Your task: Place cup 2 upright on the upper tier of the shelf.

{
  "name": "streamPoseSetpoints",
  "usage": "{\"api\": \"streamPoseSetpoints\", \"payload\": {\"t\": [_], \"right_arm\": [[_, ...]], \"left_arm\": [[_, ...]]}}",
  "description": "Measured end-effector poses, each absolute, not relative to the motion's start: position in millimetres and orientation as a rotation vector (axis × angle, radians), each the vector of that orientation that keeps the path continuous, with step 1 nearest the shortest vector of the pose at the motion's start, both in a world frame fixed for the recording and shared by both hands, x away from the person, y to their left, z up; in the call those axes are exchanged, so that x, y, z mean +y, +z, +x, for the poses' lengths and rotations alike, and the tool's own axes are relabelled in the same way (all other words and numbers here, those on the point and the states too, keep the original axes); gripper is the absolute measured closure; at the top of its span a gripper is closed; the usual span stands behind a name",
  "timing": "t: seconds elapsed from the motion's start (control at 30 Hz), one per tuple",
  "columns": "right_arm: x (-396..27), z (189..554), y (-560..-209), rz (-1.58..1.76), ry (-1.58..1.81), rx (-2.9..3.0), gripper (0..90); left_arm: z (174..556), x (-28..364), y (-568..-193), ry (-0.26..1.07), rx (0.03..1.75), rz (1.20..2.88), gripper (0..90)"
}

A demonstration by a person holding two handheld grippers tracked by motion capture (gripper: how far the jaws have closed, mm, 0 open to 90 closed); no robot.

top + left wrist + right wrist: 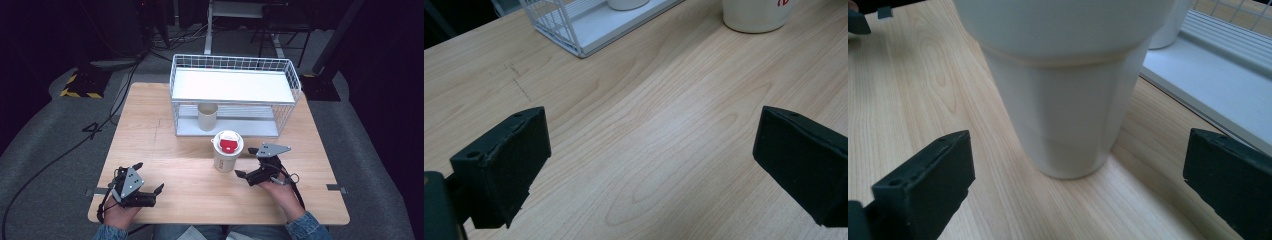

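Observation:
A white paper cup point(227, 152) with a red-marked lid stands upright mid-table, just in front of the wire rack point(295, 82). My right gripper point(246, 162) is open right beside the cup, on its right. In the right gripper view the cup point(1068, 100) stands close ahead of the wide jaws of that gripper point(1078, 185), and neither pad touches it. My left gripper point(148, 177) hovers open near the table's front left. In its own view the left gripper point(649, 160) has bare wood between its jaws, with the cup's base point(754, 15) far ahead.
The white wire rack has a flat top shelf point(230, 85) and a lower tray point(1208, 75). A beige cup point(207, 116) stands on that lower level. The table's front edge point(220, 222) runs just under both hands. Cables trail on the floor at left.

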State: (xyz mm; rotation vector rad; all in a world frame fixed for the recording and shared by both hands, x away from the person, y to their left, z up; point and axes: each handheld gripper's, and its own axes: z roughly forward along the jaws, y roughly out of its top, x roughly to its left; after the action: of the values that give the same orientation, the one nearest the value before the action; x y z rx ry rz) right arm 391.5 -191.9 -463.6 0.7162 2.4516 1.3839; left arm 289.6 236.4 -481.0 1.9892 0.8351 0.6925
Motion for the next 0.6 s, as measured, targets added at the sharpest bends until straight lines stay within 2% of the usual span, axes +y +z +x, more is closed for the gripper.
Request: {"api": "streamPoseSetpoints", "payload": {"t": [0.6], "right_arm": [[-164, 414, -476, 0.772, 1.488, 2.424, 1.2]], "left_arm": [[288, 240, -479, 0.690, 0.823, 1.962, 2.6]]}}
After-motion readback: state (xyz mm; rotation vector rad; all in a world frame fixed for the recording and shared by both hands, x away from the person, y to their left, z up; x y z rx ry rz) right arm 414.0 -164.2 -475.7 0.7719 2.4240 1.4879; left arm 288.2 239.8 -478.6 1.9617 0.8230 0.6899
